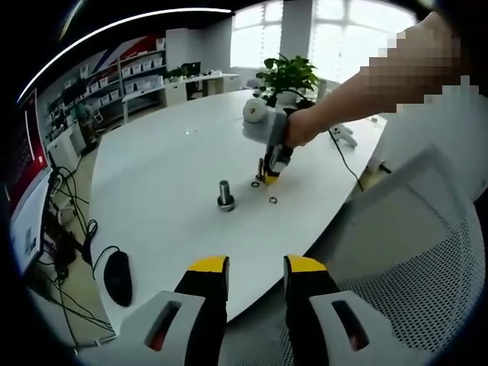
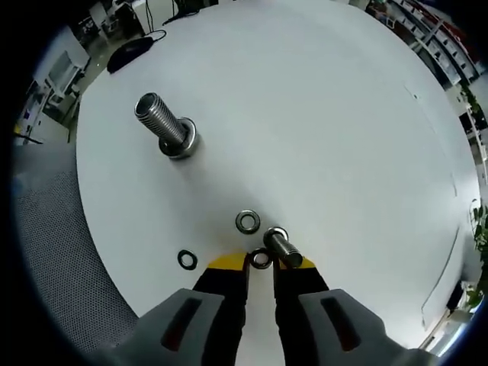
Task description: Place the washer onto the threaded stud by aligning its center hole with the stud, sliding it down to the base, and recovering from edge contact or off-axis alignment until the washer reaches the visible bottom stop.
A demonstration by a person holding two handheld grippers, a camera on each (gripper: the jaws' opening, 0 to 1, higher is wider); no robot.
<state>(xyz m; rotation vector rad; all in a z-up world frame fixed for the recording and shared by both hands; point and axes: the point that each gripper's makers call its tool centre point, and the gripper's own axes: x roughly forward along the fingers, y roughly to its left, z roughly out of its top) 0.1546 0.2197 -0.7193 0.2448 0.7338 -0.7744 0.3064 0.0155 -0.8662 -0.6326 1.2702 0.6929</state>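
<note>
Left gripper [image 1: 257, 268]: black jaws capped with yellow tips, set on light grey housings marked by dark slots with a red patch inside. Right gripper [image 2: 260, 264]: same black jaws, yellow tips, grey housings with red-lined slots. A bare forearm [image 1: 358, 91] is seen, no sleeve visible.

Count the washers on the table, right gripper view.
3. One washer lies flat ahead of the right gripper, one lies off to its left, one sits between its tips beside a small bolt. Another may be hidden at the large stud's base.
</note>
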